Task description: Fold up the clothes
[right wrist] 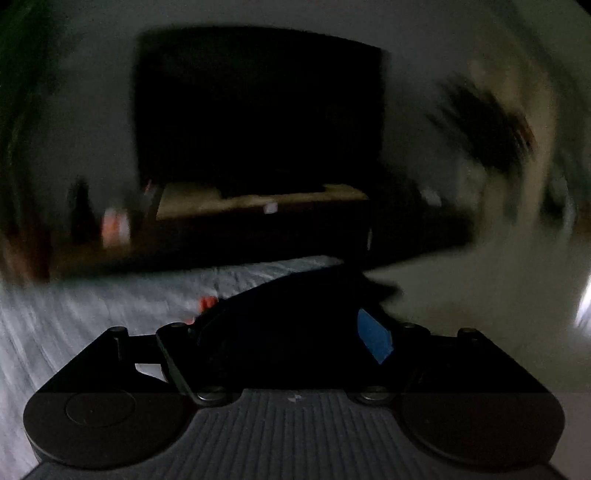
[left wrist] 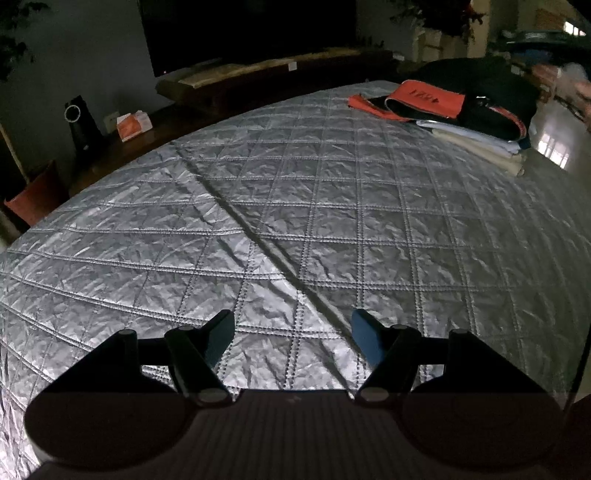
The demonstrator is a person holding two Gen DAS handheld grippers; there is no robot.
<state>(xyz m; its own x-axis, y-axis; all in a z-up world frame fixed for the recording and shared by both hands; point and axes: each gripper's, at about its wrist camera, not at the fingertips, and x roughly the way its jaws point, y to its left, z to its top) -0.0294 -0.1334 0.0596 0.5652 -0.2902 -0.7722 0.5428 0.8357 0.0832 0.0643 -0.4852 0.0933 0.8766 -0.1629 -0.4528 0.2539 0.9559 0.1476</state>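
Observation:
A silver quilted bedspread (left wrist: 258, 184) fills the left wrist view. My left gripper (left wrist: 292, 317) hangs over it, open, with only bare quilt between its fingers. At the far right corner of the bed sits a stack of folded clothes (left wrist: 480, 107): black pieces, an orange one (left wrist: 424, 98) and pale ones (left wrist: 487, 147) underneath. The right wrist view is heavily blurred. There my right gripper (right wrist: 291, 321) stands wide over a dark garment (right wrist: 288, 302), and the blue pad (right wrist: 373, 336) of one finger shows uncovered. The other finger is lost against the dark cloth. A scrap of orange (right wrist: 207, 302) peeks out beside it.
Beyond the bed, a large dark TV (left wrist: 251, 29) hangs above a low wooden bench (left wrist: 258, 77). A black device (left wrist: 79, 125), an orange tissue box (left wrist: 133, 125) and a red bin (left wrist: 37, 195) stand to the left. A blurred hand (left wrist: 565, 81) shows behind the stack.

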